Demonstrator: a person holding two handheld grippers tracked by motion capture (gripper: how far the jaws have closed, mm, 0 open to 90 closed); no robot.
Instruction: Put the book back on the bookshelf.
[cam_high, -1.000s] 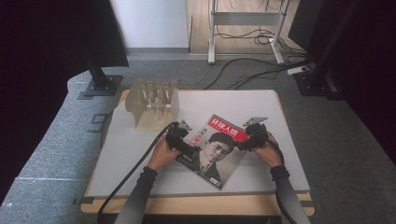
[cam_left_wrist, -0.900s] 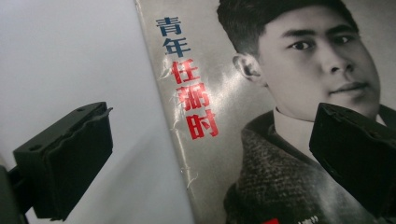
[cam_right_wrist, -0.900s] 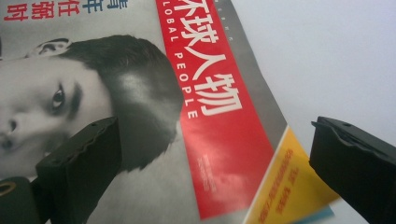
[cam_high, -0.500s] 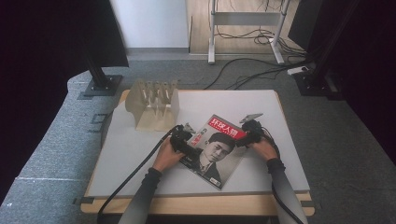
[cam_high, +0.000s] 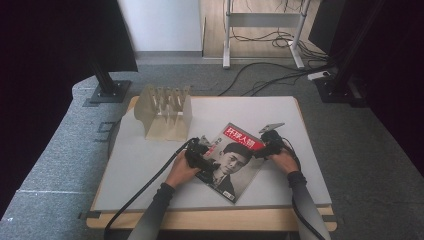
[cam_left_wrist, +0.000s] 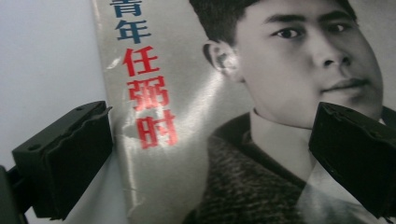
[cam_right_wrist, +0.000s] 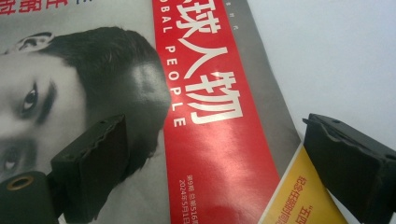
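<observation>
1. I have the magazine (cam_high: 234, 161) lying flat, cover up and askew, near the table's (cam_high: 150, 165) front edge, right of the middle; a wooden slotted rack (cam_high: 165, 112) stands at the back-left corner.
2. My left gripper (cam_left_wrist: 205, 158) hangs over the magazine's left edge, fingers (cam_left_wrist: 70, 158) wide, straddling that edge and gripping nothing.
3. My right gripper (cam_right_wrist: 224, 168) sits over the red title band near the right edge; its fingers (cam_right_wrist: 93, 163) have just been closing a little but stand wide, pressing on nothing.
4. I judge the magazine light, floppy and glossy: slippery, easily creased.
5. I would pinch it at the spine or an edge, lifting both sides together.
</observation>
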